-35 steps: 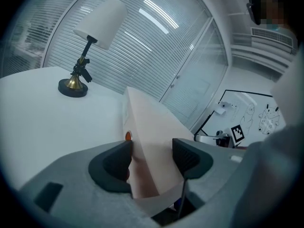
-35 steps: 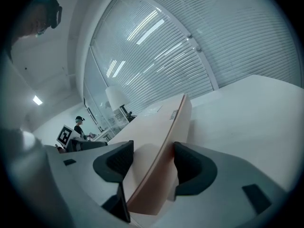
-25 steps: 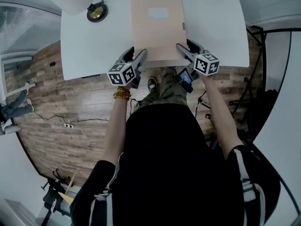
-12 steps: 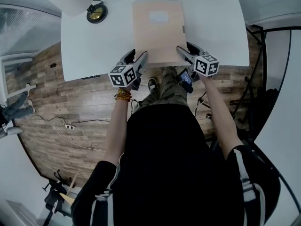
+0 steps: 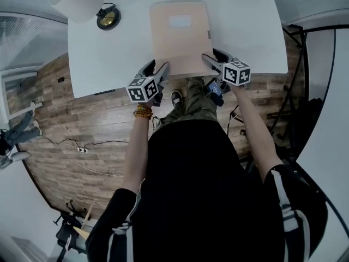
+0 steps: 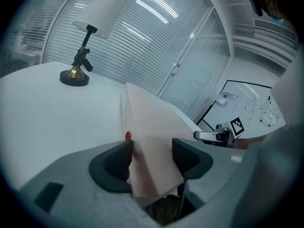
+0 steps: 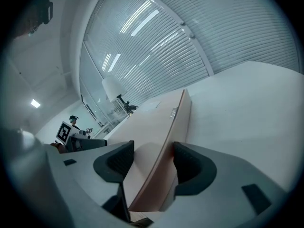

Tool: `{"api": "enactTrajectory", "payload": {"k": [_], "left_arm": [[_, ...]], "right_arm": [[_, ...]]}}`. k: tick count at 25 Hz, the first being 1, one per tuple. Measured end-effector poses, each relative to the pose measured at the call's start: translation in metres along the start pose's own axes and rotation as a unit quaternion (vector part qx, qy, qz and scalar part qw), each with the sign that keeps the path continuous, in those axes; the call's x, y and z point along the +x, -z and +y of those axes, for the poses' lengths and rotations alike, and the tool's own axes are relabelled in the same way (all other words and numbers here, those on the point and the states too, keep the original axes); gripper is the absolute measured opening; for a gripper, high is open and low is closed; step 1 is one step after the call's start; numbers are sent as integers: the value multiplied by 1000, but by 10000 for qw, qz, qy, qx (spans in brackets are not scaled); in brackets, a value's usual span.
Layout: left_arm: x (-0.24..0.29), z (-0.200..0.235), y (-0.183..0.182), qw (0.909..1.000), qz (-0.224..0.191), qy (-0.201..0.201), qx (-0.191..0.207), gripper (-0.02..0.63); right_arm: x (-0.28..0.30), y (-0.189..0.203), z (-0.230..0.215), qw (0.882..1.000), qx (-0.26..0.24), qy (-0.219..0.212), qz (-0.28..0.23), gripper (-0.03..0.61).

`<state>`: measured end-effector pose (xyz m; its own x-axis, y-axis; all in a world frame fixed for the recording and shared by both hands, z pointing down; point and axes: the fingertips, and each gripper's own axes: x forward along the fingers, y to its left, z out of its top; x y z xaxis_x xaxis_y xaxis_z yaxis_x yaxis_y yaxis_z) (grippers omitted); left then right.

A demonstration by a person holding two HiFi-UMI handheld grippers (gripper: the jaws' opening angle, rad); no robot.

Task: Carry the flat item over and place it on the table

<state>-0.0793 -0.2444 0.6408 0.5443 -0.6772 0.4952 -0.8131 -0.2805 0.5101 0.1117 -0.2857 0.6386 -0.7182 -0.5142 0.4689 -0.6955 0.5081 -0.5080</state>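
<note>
where the white rectangular table (image 5: 109, 59) ends nearest the person, the near edge of the flat tan cardboard folder (image 5: 180, 37) lies about level with it, and the folder's long sides run away across the top. bare white surface lies on both sides of the folder, more on the left. the small desk lamp with a brass base and white shade (image 5: 108, 17) stands at the far left corner, well apart from the folder. the left gripper (image 5: 158, 67) has its jaws drawn narrow onto the folder's near left corner, dark pads pressed on both faces (an orange dot (image 6: 128, 136) shows beside the left pad). the right gripper (image 5: 212, 56) pinches the near right corner likewise, the folder's edge running between its pads. in the left gripper view the folder looks tilted; whether its far end touches the table cannot be told.
</note>
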Motion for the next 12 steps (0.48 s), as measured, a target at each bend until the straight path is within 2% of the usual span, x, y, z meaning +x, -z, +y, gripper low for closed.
{"api": "enactTrajectory", "payload": {"k": [12], "left_arm": [[6, 2, 5, 9992, 307, -120, -226, 276]], "right_arm": [[1, -2, -4, 9997, 36, 16, 238, 253]]}}
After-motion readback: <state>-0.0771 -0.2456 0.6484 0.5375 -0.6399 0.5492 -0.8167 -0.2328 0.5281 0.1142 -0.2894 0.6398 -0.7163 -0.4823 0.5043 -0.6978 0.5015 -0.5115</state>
